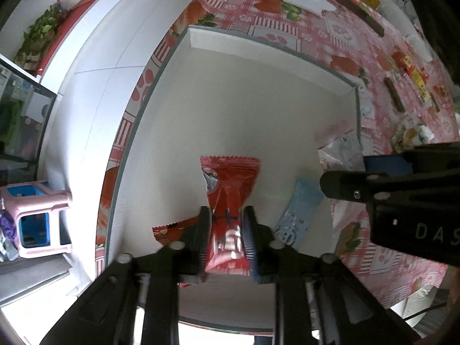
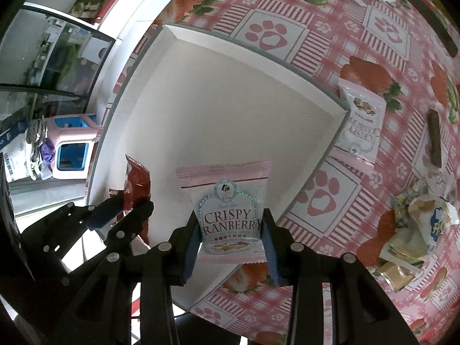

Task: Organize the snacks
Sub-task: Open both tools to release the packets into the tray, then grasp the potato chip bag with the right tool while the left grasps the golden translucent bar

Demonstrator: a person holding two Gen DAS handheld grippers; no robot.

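White cardboard tray (image 1: 258,100) sat on a pink checked tablecloth (image 2: 330,57) printed with paws and strawberries, its near-left corner at the table edge.

Left gripper (image 1: 227,230) pointed straight down over the tray's near side. A red packet (image 1: 230,181) stood between its fingers (image 1: 249,230), pinched at the waist; whether the pads pressed it or merely flanked it could not be told from either view. A second red packet (image 1: 172,228) lay flat on the tray floor just left of the fingers, and a pale blue packet (image 1: 299,210) lay flat to their right (blurred, print unreadable).

Right gripper (image 2: 231,235) hung over the tray's right edge, near the near-right corner. Jaws were narrow and clamped on a pink-and-white packet (image 2: 227,201) marked "CRISPY CRANBERRY", held upright by its lower half, top seal free.

Outside the tray:
- A matching cranberry packet (image 2: 362,123) lay on the cloth, touching the tray's far-right corner.
- Two brown bars (image 2: 434,138) lay further right, well apart from each other; the longer one (image 2: 428,14) was toward the far edge.
- A crumpled heap of yellow-and-white wrappers (image 2: 414,230) lay near the right edge.

Beyond the table's left edge: white floor, a pink-and-blue stool (image 1: 37,224).
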